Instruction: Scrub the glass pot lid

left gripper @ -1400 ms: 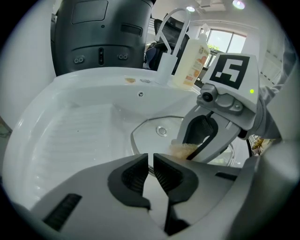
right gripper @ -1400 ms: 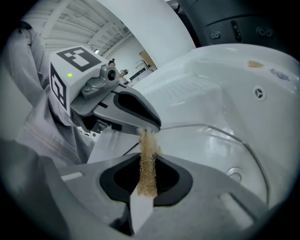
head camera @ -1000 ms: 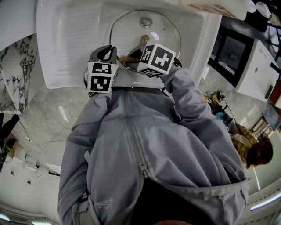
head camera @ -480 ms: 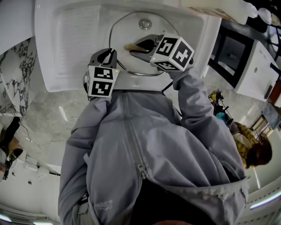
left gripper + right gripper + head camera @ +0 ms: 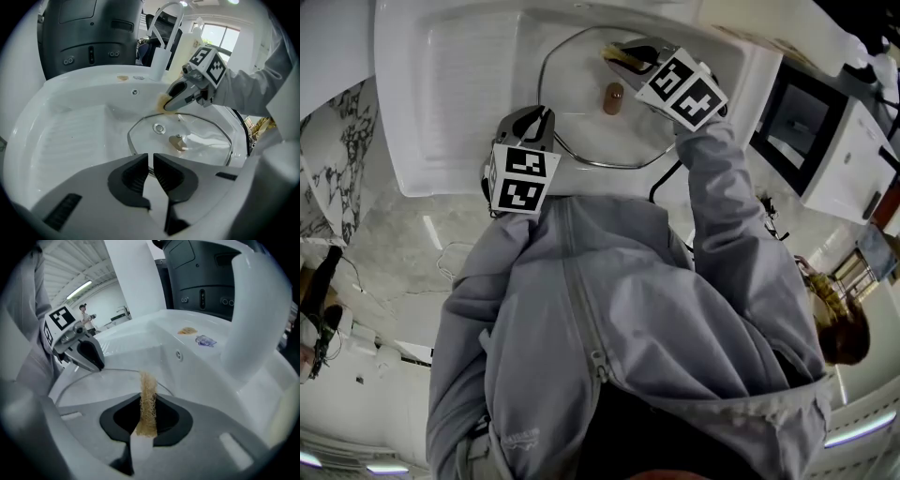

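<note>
Glass pot lid (image 5: 581,112): lies in the basin of the sink, right of the ribbed drainboard, knob side up.
Knob (image 5: 613,97): brownish, at the centre of the lid.
Left tongs (image 5: 151,161): pressed almost together, pinching the near-left rim of the glass pot lid.
Scrub pad (image 5: 148,397): tan fibrous strip, standing on edge and protruding beyond the jaw tips.
Right tongs (image 5: 147,405): closed on the scrub pad and positioned over the far edge of the lid, well apart from the left tongs. Contact between pad and glass cannot be confirmed.
Drain (image 5: 160,128): round metal fitting, visible through the glass just beyond the knob.
Sink (image 5: 459,94): white, with the basin at right and the drainboard at left.
Faucet (image 5: 161,47): white, arched, mounted on the far rim of the sink.
Sleeve (image 5: 712,216): grey jacket, extending to the right tongs.
</note>
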`<state>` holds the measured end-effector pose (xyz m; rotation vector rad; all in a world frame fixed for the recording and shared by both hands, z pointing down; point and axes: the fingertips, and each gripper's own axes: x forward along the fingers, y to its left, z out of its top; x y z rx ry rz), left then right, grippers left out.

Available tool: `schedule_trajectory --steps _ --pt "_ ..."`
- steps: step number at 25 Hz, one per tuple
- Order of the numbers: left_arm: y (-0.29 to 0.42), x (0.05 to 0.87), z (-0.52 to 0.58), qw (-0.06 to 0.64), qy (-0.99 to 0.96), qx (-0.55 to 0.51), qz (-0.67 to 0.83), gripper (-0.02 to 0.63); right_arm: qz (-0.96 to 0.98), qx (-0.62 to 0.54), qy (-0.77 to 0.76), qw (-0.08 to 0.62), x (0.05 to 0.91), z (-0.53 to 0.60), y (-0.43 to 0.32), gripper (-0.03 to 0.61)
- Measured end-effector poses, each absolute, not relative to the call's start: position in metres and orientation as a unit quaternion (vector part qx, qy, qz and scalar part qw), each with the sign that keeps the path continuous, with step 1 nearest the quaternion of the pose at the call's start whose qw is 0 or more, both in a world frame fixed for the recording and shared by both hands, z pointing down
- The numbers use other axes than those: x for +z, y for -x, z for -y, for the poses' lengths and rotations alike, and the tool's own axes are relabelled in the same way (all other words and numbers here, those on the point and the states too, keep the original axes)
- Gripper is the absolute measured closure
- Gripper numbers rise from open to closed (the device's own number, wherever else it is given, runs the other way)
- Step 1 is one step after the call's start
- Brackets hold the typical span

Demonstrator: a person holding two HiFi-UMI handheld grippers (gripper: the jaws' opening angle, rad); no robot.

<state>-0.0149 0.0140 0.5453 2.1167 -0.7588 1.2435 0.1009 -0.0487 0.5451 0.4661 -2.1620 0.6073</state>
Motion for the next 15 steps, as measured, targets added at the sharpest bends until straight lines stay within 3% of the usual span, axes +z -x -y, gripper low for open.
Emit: schedule_trajectory --steps 5,15 --pt "0.014 0.545 -0.014 0.282 -0.791 0.465 0.281 0.578 0.846 0.17 -0.202 0.463 0.58 0.07 -0.115 0.526" --pt "0.013 0.546 -0.014 0.282 -0.79 0.468 0.278 0.578 0.834 0.116 -0.201 0.501 0.619 0.085 -0.119 0.526"
